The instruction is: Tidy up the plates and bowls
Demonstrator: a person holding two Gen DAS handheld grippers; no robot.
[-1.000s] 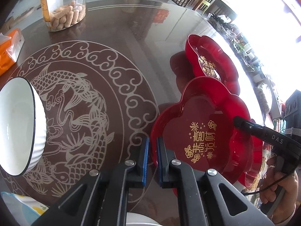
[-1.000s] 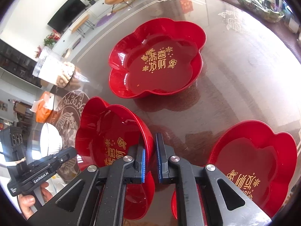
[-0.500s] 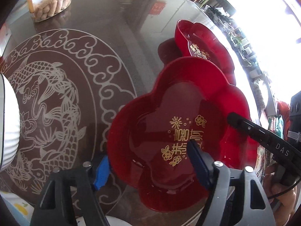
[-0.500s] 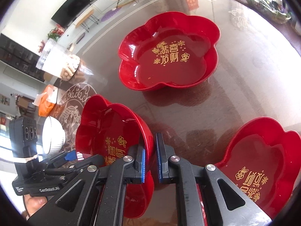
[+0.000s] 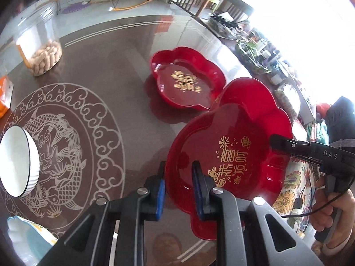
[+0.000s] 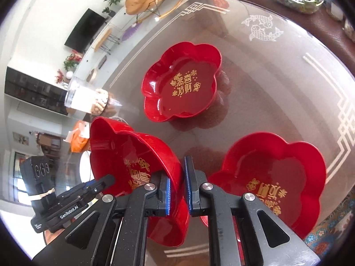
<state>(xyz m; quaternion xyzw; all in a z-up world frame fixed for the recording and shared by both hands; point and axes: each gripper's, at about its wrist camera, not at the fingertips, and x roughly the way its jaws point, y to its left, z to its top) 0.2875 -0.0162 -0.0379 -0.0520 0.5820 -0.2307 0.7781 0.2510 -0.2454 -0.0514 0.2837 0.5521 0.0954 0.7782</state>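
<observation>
A red flower-shaped plate (image 5: 233, 155) with gold lettering hangs tilted above the glass table, held from two sides. My left gripper (image 5: 178, 188) has the plate's near rim between its blue pads, and its jaws are closing on it. My right gripper (image 6: 178, 190) is shut on the opposite rim of the same plate (image 6: 124, 150). A second red plate (image 5: 186, 82) lies flat on the table further back. A third red plate (image 6: 270, 177) lies to the right, just under the right gripper. A white bowl (image 5: 15, 164) sits at the far left.
A clear jar of peanuts (image 5: 44, 53) stands at the back left, near an orange packet (image 5: 4, 93). A pale blue dish (image 5: 24, 232) pokes in at the bottom left. The table's right edge (image 5: 261, 62) is lined with clutter. A hand (image 5: 328, 212) holds the right gripper's handle.
The left gripper opened wide, slid over the red plate's rim and closed in on it. Both grippers and the plate rose away from the table.
</observation>
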